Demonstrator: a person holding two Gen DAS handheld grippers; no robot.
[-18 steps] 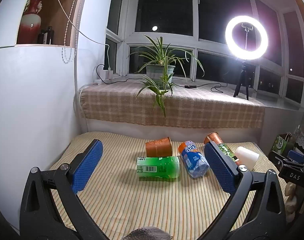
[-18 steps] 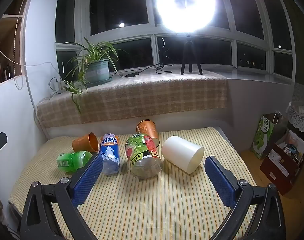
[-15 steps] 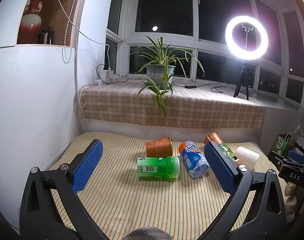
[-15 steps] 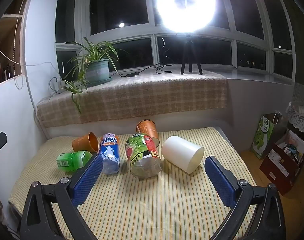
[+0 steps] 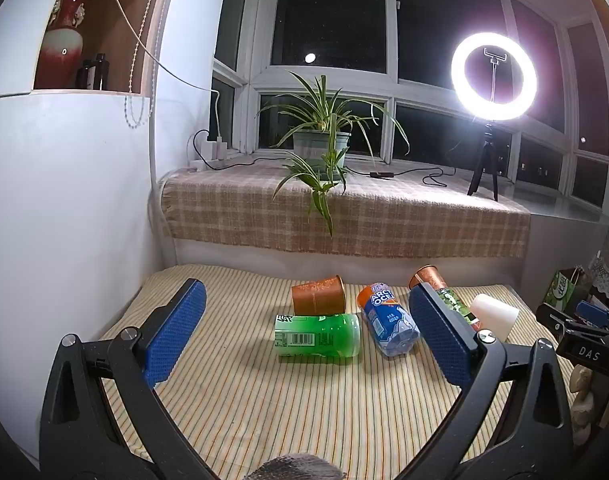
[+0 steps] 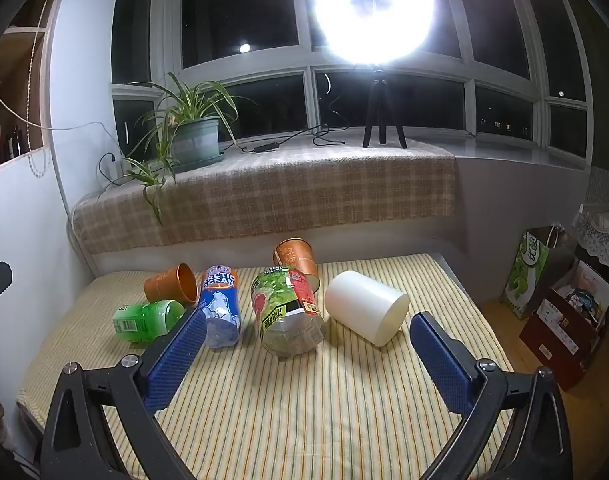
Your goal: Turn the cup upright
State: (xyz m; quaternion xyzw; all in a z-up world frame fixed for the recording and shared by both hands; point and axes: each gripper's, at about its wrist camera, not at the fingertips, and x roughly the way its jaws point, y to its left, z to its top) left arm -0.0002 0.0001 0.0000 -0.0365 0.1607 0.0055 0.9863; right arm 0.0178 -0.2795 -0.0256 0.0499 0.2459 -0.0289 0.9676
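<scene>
Several cups lie on their sides on the striped mat (image 5: pixel 304 400). A copper cup (image 5: pixel 318 300) lies behind a green cup (image 5: pixel 318 335); a blue "Arctic Ocean" cup (image 5: pixel 386 325) lies to their right. In the right wrist view I see the same copper cup (image 6: pixel 172 285), green cup (image 6: pixel 146 320), blue cup (image 6: pixel 221 304), a clear cup with green and red label (image 6: pixel 288 308), a second copper cup (image 6: pixel 296 258) and a white cup (image 6: pixel 366 312). My left gripper (image 5: pixel 304 336) is open and empty, short of the cups. My right gripper (image 6: pixel 304 354) is open and empty, short of the clear cup.
A checked-cloth ledge (image 5: pixel 344 216) with a potted plant (image 5: pixel 320 148) and ring light (image 5: pixel 494 76) runs behind the mat. A white wall (image 5: pixel 64 220) stands at the left. Bags and boxes (image 6: pixel 560 300) stand on the floor at the right.
</scene>
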